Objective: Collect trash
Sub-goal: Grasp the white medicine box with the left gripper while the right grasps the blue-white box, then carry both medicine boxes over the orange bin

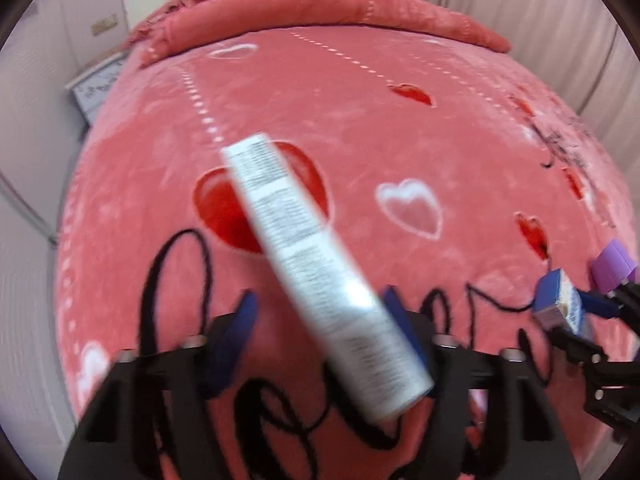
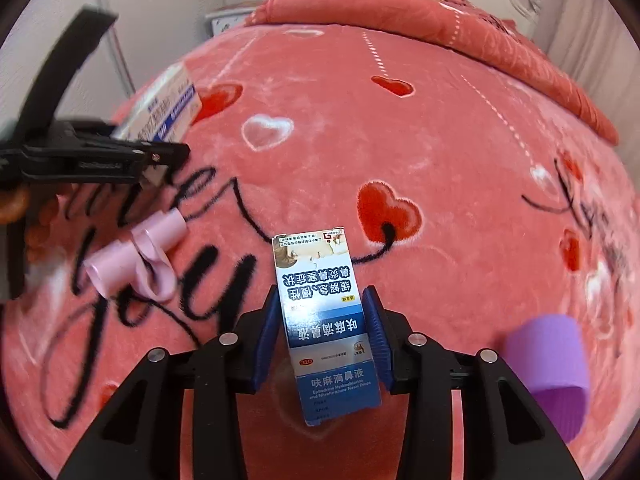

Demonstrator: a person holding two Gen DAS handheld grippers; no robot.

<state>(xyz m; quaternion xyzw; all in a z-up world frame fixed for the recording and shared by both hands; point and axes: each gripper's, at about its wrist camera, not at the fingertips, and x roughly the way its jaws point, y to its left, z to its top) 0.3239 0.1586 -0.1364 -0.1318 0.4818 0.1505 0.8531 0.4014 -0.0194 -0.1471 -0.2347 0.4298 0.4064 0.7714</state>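
A long white box (image 1: pixel 320 276) with fine print lies slanted between the blue pads of my left gripper (image 1: pixel 318 294) above the red heart blanket (image 1: pixel 400 120). It rests against the right pad, and blanket shows between it and the left pad. The picture is blurred. In the right wrist view this white box (image 2: pixel 164 108) sticks out past a black finger (image 2: pixel 160 152) of that gripper. My right gripper (image 2: pixel 323 291) is shut on a blue and white medicine box (image 2: pixel 320 312), with a pad pressed on each side. The same medicine box (image 1: pixel 558 300) shows at the right of the left wrist view.
A pink ribbon bow (image 2: pixel 136 256) lies on the blanket to the left of the right gripper. A purple cup (image 2: pixel 548 364) lies on its side to the right. A folded red quilt (image 1: pixel 320 4) runs across the far end of the bed, with a nightstand (image 1: pixel 96 84) at the left.
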